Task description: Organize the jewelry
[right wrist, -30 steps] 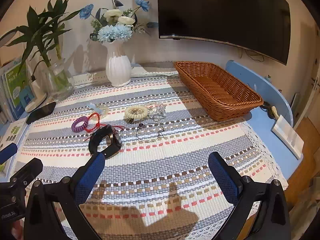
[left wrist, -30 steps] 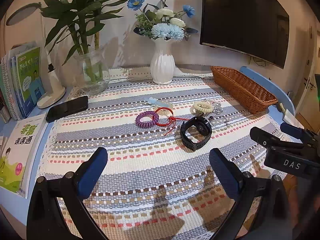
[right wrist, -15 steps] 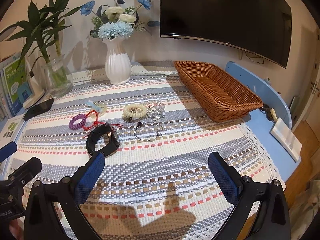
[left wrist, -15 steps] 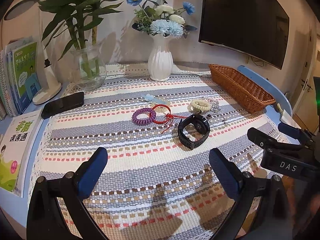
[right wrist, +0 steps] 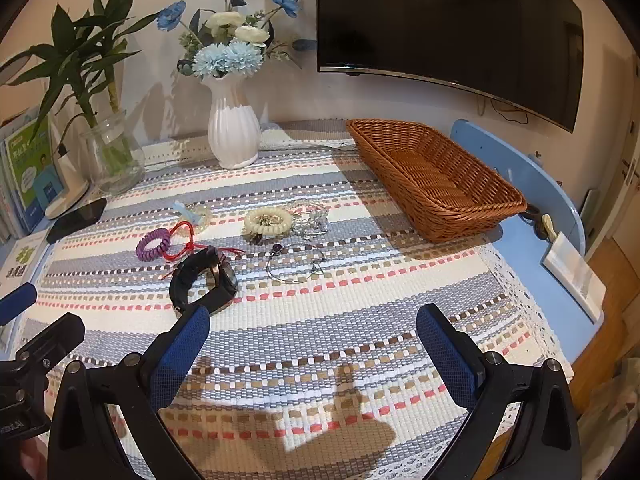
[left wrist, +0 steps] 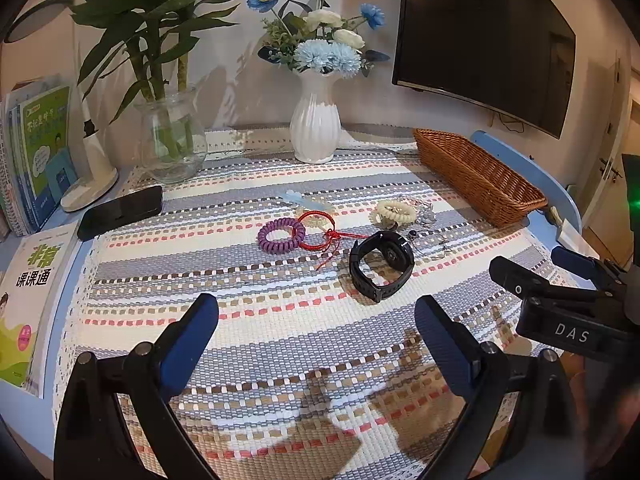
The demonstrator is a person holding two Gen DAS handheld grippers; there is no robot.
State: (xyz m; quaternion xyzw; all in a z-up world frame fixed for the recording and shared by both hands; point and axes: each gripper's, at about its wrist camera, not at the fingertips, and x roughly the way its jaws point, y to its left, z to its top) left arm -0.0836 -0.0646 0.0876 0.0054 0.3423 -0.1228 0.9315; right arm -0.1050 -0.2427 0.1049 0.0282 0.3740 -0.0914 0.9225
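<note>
Jewelry lies mid-table on a striped cloth: a black watch (left wrist: pixel 381 265) (right wrist: pixel 203 281), a purple coil band (left wrist: pixel 281 235) (right wrist: pixel 153 245), a red cord bracelet (left wrist: pixel 318 224) (right wrist: pixel 185 240), a cream bead bracelet (left wrist: pixel 395 211) (right wrist: pixel 267 221), a thin wire bangle (right wrist: pixel 296 266) and a pale blue piece (left wrist: pixel 298 200). An empty wicker basket (left wrist: pixel 476 174) (right wrist: pixel 434 178) stands at the right. My left gripper (left wrist: pixel 316 330) is open and empty, short of the watch. My right gripper (right wrist: pixel 312 336) is open and empty, its left finger just in front of the watch.
A white flower vase (left wrist: pixel 316 128) (right wrist: pixel 233 128), a glass plant vase (left wrist: pixel 172 146), a lamp base (left wrist: pixel 90 184), a black phone (left wrist: pixel 120 212) and books (left wrist: pixel 32 152) line the back and left. The table's blue edge (right wrist: pixel 532 248) runs behind the basket.
Both grippers have drifted slightly forward and left over the table, so the jewelry sits a little nearer. Both stay open. No object moved.
</note>
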